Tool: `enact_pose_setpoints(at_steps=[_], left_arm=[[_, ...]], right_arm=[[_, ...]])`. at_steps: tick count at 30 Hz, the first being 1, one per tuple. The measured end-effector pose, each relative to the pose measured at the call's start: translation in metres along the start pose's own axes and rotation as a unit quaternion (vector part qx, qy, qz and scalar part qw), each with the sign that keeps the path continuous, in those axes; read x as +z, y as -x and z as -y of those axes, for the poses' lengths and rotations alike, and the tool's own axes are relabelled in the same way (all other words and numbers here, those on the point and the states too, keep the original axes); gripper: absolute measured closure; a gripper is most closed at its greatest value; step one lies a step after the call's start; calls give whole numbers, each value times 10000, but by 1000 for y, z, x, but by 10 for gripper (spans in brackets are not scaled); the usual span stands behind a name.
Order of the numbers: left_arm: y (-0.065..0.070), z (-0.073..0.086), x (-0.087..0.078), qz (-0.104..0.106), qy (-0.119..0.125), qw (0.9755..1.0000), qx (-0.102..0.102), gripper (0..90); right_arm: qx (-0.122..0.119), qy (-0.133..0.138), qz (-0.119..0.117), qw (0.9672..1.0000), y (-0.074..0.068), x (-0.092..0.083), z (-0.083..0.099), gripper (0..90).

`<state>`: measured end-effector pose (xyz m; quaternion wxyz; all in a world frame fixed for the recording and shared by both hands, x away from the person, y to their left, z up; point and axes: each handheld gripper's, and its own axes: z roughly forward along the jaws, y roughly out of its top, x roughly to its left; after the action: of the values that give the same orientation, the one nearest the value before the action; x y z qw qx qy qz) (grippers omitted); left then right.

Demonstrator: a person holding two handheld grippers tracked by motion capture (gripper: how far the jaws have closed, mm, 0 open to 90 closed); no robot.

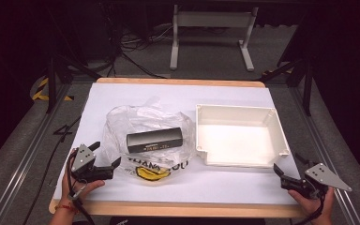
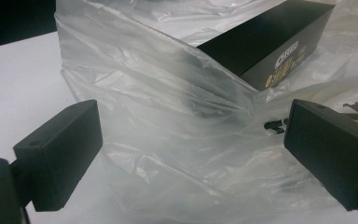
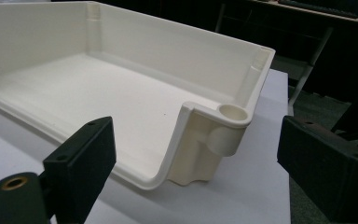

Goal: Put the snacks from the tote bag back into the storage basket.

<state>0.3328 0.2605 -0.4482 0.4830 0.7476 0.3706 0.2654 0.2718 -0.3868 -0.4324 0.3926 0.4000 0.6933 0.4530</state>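
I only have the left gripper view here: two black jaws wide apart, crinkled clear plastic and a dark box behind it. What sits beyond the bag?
Observer: A shallow white tray stands on the table right of the plastic bag, with nothing in it.
Operator: Where's the other hand?
Observer: The right gripper sits at the tray's near right corner, jaws open, gripping nothing.
Operator: Is the dark box inside the bag?
Observer: The high view shows the black box lying lengthwise on the crumpled plastic; whether it's inside I can't tell.
Operator: And my gripper?
Observer: The left gripper is at the bag's near left edge.
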Motion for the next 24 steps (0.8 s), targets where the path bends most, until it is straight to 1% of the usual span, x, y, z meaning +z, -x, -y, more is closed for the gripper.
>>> enact_pose_setpoints(at_steps=[2,3,4,7,9,12,14,17,20,22,24], left_arm=[[1,0,1,27,-39,10000,21,52],[1,1,1,30,-58,10000,14,52],[1,2,1,22,-61,10000,26,53],[1,2,0,34,-56,10000,7,57],[1,1,1,101,-46,9999,43,58],[2,2,1,89,-96,9999,82,58],[1,3,-1,72,-101,9999,78,58],[1,3,-3,38,-77,10000,27,58],[1,2,-2,39,-93,9999,57,60],[2,2,0,28,-110,9999,63,61],[3,3,0,72,-133,9998,93,62]], right_arm=[[-100,-98,31,9999,-2,0,-1,151],[-135,-98,-9,9999,-3,1,-2,164],[-193,-80,8,9998,-4,1,-3,165],[-191,-99,-57,9998,-8,2,-5,169],[-239,-173,-68,9995,-11,2,-6,169],[-236,-158,-141,9995,-14,2,-9,162],[-286,-161,-153,9993,-15,2,-13,161],[-361,-165,-250,9989,-19,4,-17,171],[-460,-223,-384,9980,-25,5,-20,179],[-581,-251,-455,9970,-30,5,-23,179],[-582,-259,-537,9965,-33,5,-26,179]])
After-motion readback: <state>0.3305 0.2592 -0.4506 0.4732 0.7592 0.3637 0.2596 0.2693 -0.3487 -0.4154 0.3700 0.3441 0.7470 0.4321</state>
